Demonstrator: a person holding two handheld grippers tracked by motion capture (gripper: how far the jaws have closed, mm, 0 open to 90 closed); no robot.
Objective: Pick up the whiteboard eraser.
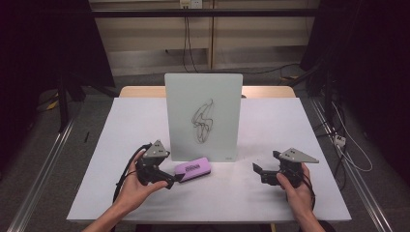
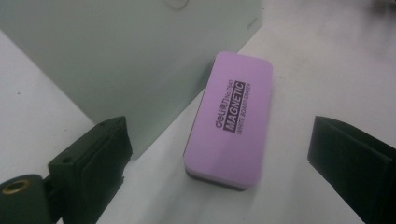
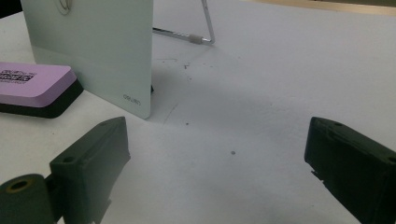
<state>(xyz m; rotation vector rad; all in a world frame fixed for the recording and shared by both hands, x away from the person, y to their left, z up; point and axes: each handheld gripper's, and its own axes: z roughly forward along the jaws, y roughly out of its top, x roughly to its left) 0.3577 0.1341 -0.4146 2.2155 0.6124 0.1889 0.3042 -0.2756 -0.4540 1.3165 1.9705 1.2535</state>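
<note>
both grippers rest wide open, holding nothing: left gripper [image 1: 175,180] just short of the purple eraser [image 1: 193,167], which lies flat on the table [image 1: 270,193] against the whiteboard [image 1: 203,96]; right gripper [image 1: 257,169] well apart

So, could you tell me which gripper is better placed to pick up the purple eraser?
Left: the left gripper sits beside the eraser, jaws open toward it; the right gripper is farther off.

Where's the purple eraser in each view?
High view: purple eraser lies flat, lower centre, at the whiteboard's foot.
Left gripper view: centre, ahead of the open fingers.
Right gripper view: far left edge.
Shared landmark: the upright whiteboard beside it.
</note>
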